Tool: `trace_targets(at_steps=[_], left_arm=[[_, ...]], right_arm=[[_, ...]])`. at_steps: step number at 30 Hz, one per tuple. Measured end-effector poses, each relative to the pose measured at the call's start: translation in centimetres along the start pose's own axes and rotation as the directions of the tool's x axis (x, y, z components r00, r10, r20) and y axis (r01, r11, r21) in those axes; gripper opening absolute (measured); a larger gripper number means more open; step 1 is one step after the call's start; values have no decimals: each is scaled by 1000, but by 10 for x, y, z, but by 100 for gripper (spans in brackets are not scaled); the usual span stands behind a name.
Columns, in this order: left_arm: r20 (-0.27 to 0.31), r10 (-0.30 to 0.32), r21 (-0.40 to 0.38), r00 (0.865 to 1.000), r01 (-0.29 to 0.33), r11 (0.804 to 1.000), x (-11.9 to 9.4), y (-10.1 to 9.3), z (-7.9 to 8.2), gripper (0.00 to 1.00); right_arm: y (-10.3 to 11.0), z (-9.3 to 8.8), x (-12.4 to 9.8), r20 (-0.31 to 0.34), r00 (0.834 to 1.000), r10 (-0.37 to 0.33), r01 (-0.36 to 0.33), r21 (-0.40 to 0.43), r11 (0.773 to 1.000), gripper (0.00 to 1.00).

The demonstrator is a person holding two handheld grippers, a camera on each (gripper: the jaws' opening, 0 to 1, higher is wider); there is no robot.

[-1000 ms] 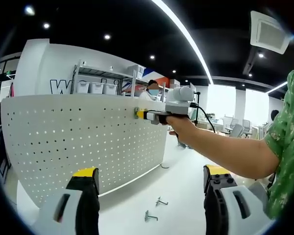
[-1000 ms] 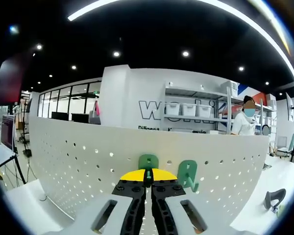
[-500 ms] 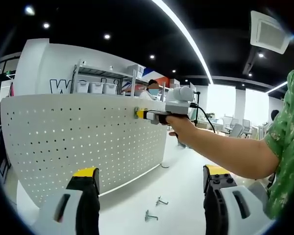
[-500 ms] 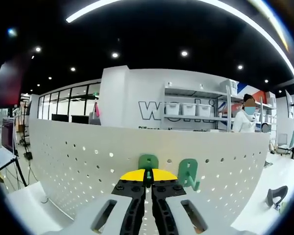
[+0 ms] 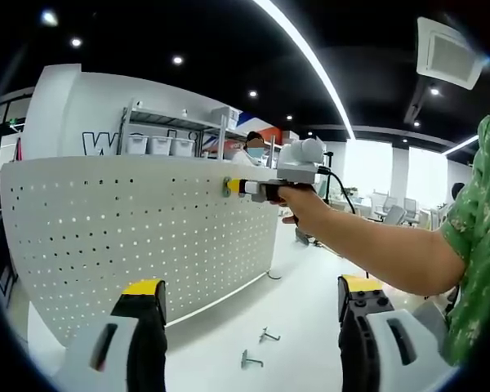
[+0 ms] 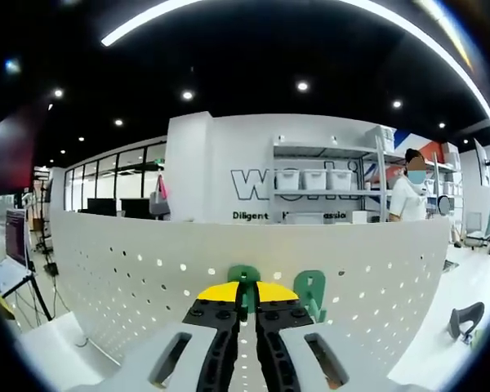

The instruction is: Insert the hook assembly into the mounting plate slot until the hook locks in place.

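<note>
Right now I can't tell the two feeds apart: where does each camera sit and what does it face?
Left gripper view: rides the open left tongs, low over the white table, facing the pegboard; the person's arm holds the right tongs at its top edge.
Right gripper view: rides the right tongs, shut on a green hook at the pegboard.
Shared: pegboard, shelf.

Pegboard (image 6: 147,278) upright on the table (image 5: 302,327), right gripper (image 6: 246,296) up against its face near the top edge. One hook (image 6: 243,276) at the jaw tips, second hook (image 6: 310,292) just right of it. Two loose hooks (image 5: 260,347) lying on the table before the board, between the left gripper's (image 5: 249,302) wide-apart jaws.
</note>
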State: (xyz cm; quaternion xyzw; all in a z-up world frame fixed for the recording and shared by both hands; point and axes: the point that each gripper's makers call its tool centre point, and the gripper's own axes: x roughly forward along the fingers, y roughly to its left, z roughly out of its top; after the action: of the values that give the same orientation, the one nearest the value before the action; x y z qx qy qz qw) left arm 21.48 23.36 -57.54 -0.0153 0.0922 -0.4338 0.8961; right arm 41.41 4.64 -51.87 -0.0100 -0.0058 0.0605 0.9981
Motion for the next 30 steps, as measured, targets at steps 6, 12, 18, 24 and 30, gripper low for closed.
trace_targets(at_steps=[6,12,18,24,30], left_arm=[[-5,-2,2,1000,2,1000,0,0,-1,88],[-4,2,-2,1000,-2,1000,0,1,-2,88],[-1,-1,-1,1000,1,1000,0,-1,-1,88],[4,3,-1,1000,-3,1000,-2,1,1,88],[3,3,0,1000,-3,1000,-2,1,1,88]], right_arm=[[0,4,0,12,1000,-12,12,-1,1000,4],[-2,9,1,21,1000,-20,21,-23,1000,2],[-1,4,0,14,1000,-25,25,-31,999,3],[1,3,0,20,999,-32,34,-74,997,3],[1,3,0,20,999,-29,30,-64,997,3]])
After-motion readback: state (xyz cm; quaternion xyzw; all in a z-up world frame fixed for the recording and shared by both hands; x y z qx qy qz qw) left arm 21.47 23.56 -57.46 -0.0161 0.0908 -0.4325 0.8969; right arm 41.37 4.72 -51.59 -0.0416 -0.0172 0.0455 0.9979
